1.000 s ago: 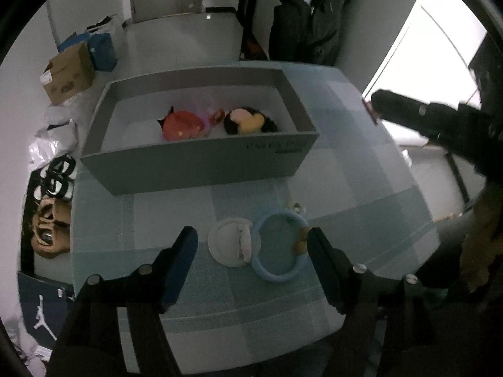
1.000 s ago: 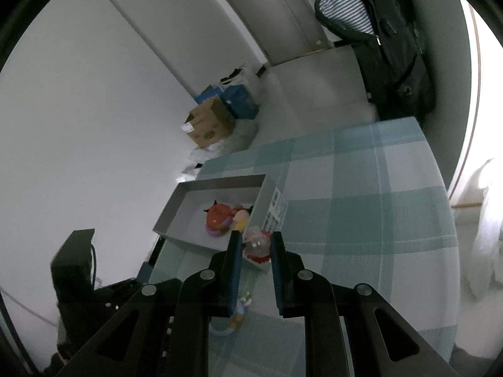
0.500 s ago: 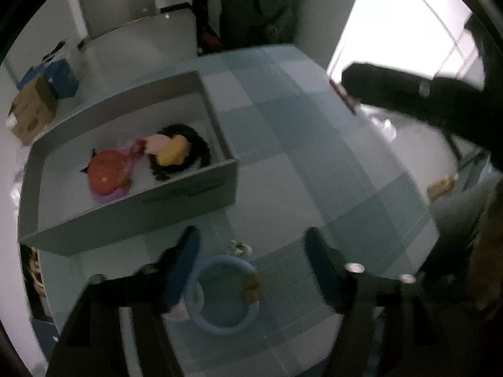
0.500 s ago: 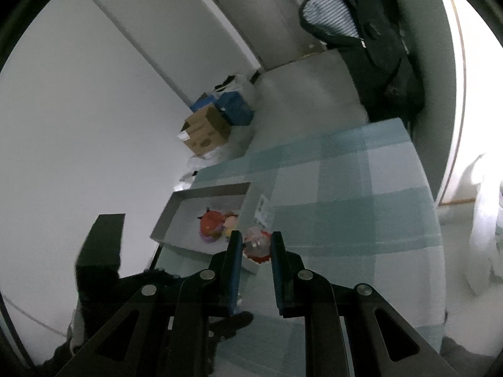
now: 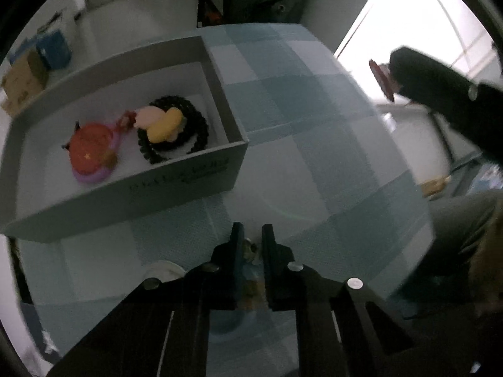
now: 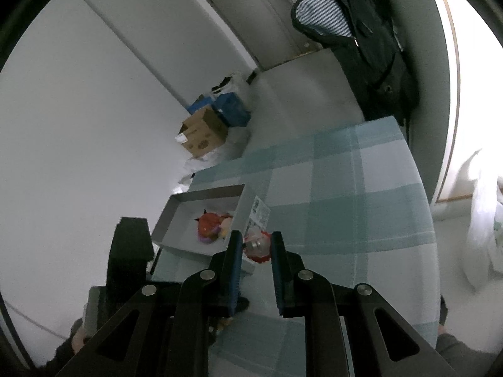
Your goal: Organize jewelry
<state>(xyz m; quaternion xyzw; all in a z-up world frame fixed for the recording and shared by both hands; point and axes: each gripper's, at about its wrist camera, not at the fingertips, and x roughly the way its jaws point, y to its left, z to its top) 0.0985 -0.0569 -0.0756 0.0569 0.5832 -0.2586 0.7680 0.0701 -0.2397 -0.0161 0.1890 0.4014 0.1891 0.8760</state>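
My left gripper [image 5: 251,235] points steeply down at the checked tablecloth [image 5: 314,163], jaws closed to a narrow slit and pinching the blue ring bracelet [image 5: 249,270] at its small charm. Most of the ring is hidden under the fingers. A white round piece [image 5: 163,270] lies just left of it. Behind stands the grey box [image 5: 185,169], holding a black bead bracelet [image 5: 201,125], a pink and yellow piece [image 5: 160,124] and a red round piece [image 5: 91,144]. My right gripper [image 6: 257,238] hovers above the table, shut on a red and clear trinket [image 6: 259,248].
The grey box [image 6: 201,196] sits near the table's left side in the right wrist view, the checked cloth [image 6: 345,204] spreading right of it. Cardboard and blue boxes [image 6: 207,132] stand on the floor. Dark coats [image 6: 361,31] hang beyond the table.
My left gripper swung right and dropped over the blue bracelet, and its wide-open jaws came together on it. My right gripper stayed put, still gripping the red trinket.
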